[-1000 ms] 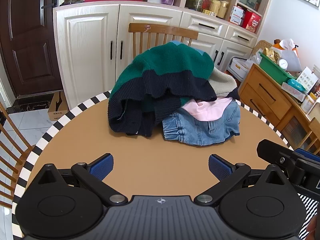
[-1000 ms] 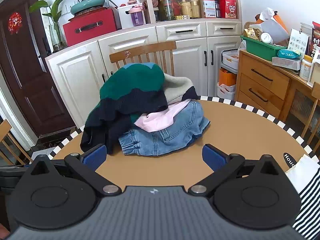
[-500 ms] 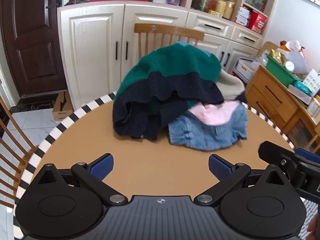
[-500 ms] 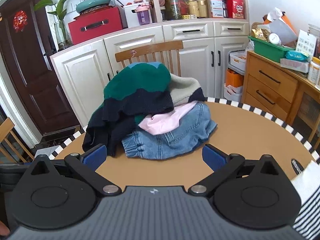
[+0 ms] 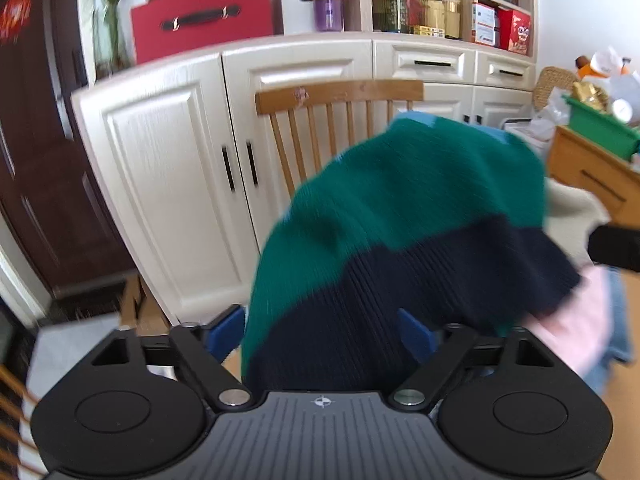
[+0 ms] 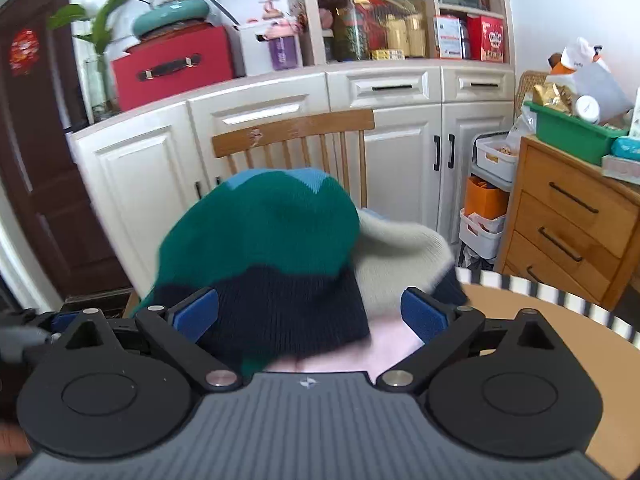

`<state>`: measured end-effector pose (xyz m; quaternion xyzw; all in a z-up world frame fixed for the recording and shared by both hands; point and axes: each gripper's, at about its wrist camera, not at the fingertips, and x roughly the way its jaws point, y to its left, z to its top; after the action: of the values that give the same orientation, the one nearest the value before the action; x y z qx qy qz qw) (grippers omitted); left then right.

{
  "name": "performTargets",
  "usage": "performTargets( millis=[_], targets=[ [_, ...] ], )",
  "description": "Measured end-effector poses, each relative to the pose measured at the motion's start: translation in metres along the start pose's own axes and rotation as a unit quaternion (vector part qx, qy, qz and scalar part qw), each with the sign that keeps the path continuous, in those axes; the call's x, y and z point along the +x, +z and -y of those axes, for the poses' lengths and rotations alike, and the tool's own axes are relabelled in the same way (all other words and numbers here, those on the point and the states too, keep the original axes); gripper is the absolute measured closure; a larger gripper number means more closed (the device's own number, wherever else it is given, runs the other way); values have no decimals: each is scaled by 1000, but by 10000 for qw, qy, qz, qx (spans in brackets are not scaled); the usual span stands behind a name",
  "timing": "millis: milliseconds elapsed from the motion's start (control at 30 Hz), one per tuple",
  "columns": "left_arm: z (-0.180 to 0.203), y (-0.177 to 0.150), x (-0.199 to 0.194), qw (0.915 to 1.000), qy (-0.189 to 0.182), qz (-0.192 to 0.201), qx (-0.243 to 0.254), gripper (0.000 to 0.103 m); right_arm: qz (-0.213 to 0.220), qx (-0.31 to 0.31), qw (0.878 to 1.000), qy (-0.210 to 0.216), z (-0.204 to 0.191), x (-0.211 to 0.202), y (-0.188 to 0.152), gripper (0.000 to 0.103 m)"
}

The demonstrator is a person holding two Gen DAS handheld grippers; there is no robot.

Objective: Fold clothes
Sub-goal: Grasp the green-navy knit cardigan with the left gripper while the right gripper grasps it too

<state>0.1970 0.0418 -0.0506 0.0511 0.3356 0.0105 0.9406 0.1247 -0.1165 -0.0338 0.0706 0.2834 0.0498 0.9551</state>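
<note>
Knitwear tops the heap: a green-and-navy sweater (image 5: 400, 240) lies draped over a mound of clothes on the round tabletop (image 6: 560, 320), with a cream knit (image 6: 400, 248), a pink garment (image 5: 576, 320) and a sliver of denim (image 5: 620, 320) showing beneath and to its right. Nothing in the pile lies flat or squared; it is a loose, unfolded heap in front of a wooden chair (image 5: 340, 96).

The sweater looks thick, ribbed and soft, so it should sag and stretch when lifted, and its weight may drag the lighter pink piece along. A hem, shoulder seam or cuff would likely give a firmer hold than a pinch in the middle of the knit, which would only bunch. Which edge is which cannot be told, as the left view is blurred.

The left hand-held gripper (image 5: 320, 330) stands open, with the navy band of the sweater lying between its blue pads. The right hand-held gripper (image 6: 310, 312) is likewise open, straddling the navy band and the cream knit beside it.

Compared with half a second earlier, both grippers have come much closer: bare tabletop then lay between them and the pile, whereas now the fabric fills the gap between the fingers. The jaws remain as wide apart as before.
</note>
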Motion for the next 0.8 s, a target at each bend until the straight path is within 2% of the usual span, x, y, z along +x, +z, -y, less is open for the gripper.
performTargets(
  millis=[67,100,133,200,233,267,300,333,467,600,700,800],
  targets=[
    [3,5,25,9999,-108,-92,84,15,-167,40,9998,-122,-3,35,5,4],
    [4,7,37,9996,-223,-172,88,20,-262,61,9994,-198,-4,52,6,5],
    [3,7,43,9990,-420,-168,22,33,-361,89,9990,-266,-4,68,7,8],
    [0,5,50,9972,-712,-141,-164,49,-641,310,9973,-177,-2,92,2,23],
    [-1,3,51,9962,-831,-124,-217,62,-671,407,9969,-94,-1,96,-1,44],
    [-2,2,52,9951,-945,-105,-270,69,-699,495,9963,-16,-1,100,-3,66],
    [-4,1,51,9947,-980,-63,-296,81,-692,460,9965,-18,-4,98,-3,71],
    [-5,0,50,9943,-1015,-20,-323,84,-685,424,9967,-20,-7,96,-2,76],
    [-19,0,37,9905,-1189,87,-680,88,-705,574,9957,178,-7,75,7,82],
    [-32,9,-1,9870,-1297,339,-891,88,-385,649,9956,561,-5,24,26,86],
    [-33,20,-44,9850,-1382,531,-881,88,-50,438,9952,872,-11,-31,43,87],
    [-25,27,-106,9814,-1522,815,-841,88,245,285,9923,1178,-1,-105,57,87]
  ],
)
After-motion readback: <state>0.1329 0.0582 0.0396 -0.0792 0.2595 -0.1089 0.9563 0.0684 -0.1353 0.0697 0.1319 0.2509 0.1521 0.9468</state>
